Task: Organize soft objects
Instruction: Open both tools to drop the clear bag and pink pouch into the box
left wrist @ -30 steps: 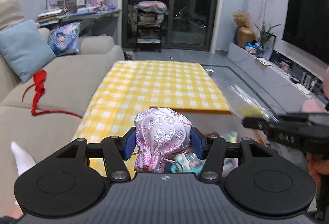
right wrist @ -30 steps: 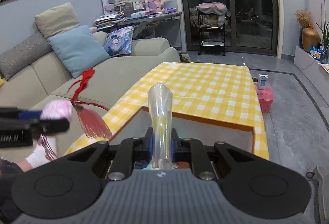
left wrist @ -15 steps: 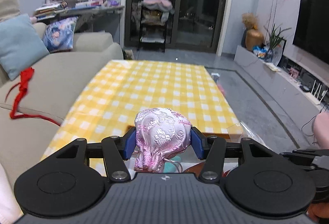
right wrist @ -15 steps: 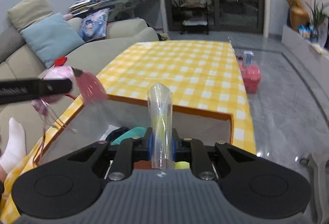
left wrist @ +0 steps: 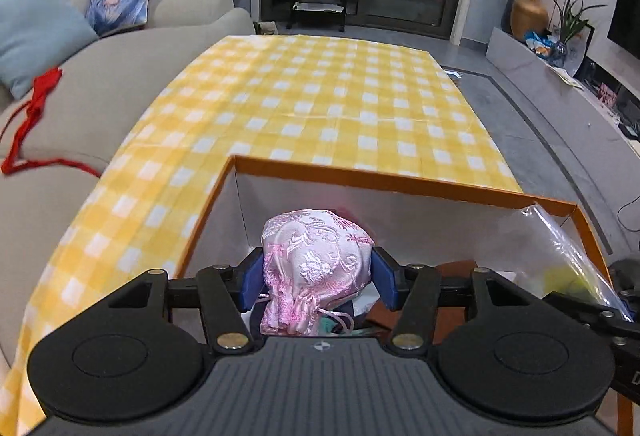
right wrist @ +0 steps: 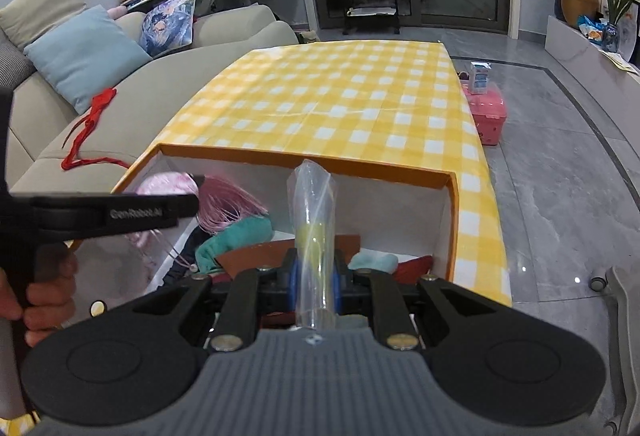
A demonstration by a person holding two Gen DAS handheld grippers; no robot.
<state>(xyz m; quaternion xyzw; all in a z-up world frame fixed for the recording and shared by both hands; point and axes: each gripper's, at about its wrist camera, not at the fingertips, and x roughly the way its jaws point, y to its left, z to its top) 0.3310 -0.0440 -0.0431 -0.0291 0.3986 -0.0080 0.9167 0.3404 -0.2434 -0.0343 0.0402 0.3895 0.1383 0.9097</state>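
My left gripper [left wrist: 318, 278] is shut on a pink embroidered silk pouch [left wrist: 316, 260] and holds it over the near left part of an orange-rimmed white box [left wrist: 360, 177]. In the right wrist view the left gripper [right wrist: 192, 201] shows at the left with the pouch [right wrist: 168, 184] and its pink tassel [right wrist: 228, 205]. My right gripper [right wrist: 315, 278] is shut on a clear plastic bag [right wrist: 314, 211] with something yellow inside, over the box [right wrist: 304, 157]. The bag also shows in the left wrist view [left wrist: 568, 256]. Teal cloth [right wrist: 236, 238] and other soft items lie in the box.
The box sits on a yellow checked tablecloth [left wrist: 320, 103]. A beige sofa [left wrist: 92, 107] with a red cord [left wrist: 36, 103] and cushions stands at the left. A pink case [right wrist: 486, 111] sits on the grey floor at the right.
Both grippers have moved forward and down over the open box with their loads. The box interior now fills the lower view. Neither grip has changed.
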